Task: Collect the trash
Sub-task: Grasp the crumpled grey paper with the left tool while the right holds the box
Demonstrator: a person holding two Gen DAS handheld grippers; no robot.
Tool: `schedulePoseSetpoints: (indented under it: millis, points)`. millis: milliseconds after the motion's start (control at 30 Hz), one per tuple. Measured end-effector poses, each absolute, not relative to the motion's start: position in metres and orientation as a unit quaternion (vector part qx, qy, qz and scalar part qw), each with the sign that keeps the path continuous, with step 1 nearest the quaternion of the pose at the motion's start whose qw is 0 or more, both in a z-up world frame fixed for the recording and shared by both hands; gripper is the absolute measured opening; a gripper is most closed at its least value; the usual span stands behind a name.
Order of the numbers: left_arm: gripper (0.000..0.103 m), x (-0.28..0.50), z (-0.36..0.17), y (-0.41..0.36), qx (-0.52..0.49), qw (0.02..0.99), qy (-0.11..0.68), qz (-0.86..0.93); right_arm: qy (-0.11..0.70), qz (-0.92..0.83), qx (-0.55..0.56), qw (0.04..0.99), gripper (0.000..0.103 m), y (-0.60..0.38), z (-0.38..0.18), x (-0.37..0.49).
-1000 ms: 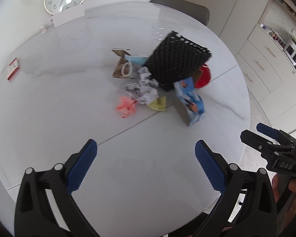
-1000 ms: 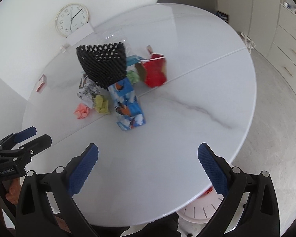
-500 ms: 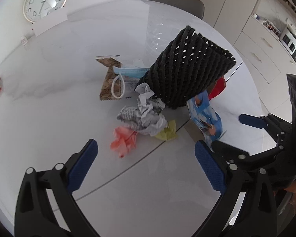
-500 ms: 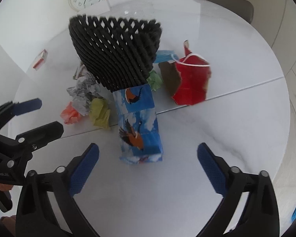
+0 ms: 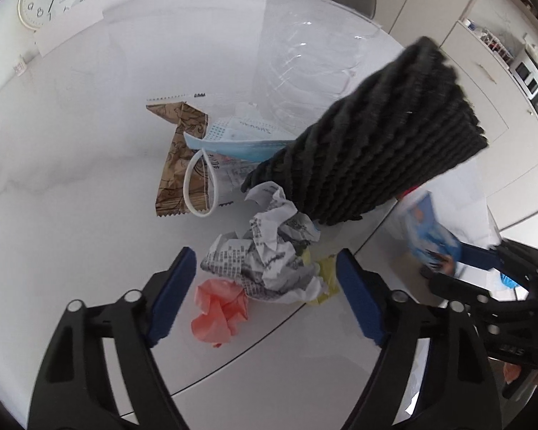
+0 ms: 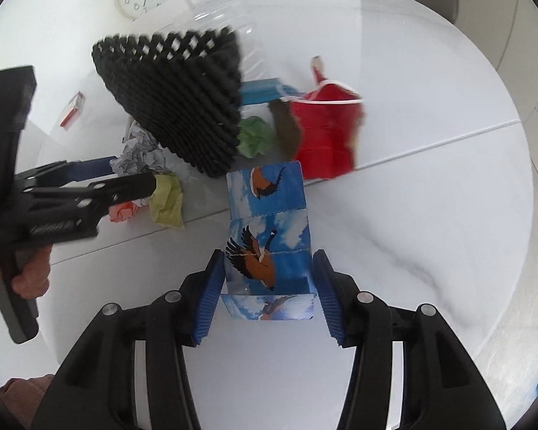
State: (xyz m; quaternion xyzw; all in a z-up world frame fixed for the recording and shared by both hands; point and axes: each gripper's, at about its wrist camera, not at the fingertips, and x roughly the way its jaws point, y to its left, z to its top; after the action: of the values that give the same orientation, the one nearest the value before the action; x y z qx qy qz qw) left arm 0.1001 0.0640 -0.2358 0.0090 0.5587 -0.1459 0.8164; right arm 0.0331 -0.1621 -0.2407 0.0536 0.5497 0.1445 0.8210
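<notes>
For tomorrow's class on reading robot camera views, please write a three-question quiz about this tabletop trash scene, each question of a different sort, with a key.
1. True or false: the black mesh basket stands on the table.
2. Multiple choice: what lies between the right gripper's blue pads? A) a glass jar B) the blue bird-print carton C) a metal spoon
3. Fill in: the left gripper reaches over crumpled newspaper and a crumpled ____ paper.

Key: 1 true; 2 B; 3 pink.
</notes>
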Motion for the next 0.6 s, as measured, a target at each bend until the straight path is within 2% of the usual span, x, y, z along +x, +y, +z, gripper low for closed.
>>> schedulePoseSetpoints:
  millis: [67,200,600]
  points:
    - [0.060,0.105,-0.239,0.064,-0.001,0.811,0.567,-0.146,0.550,0.134,0.059,0.822,0.051,-0.173,-0.236,0.026]
    - [0.053,0.106,-0.235,0.068,-0.016,0.814,0.562,-0.145,0.545,0.113,0.082,0.827,0.051,-0.195,-0.227,0.009]
    - [0.051,0.070,-0.189,0.084,-0.030,0.837,0.523,-0.157,0.513,0.075,0.151,0.842,0.051,-0.220,-0.212,-0.030]
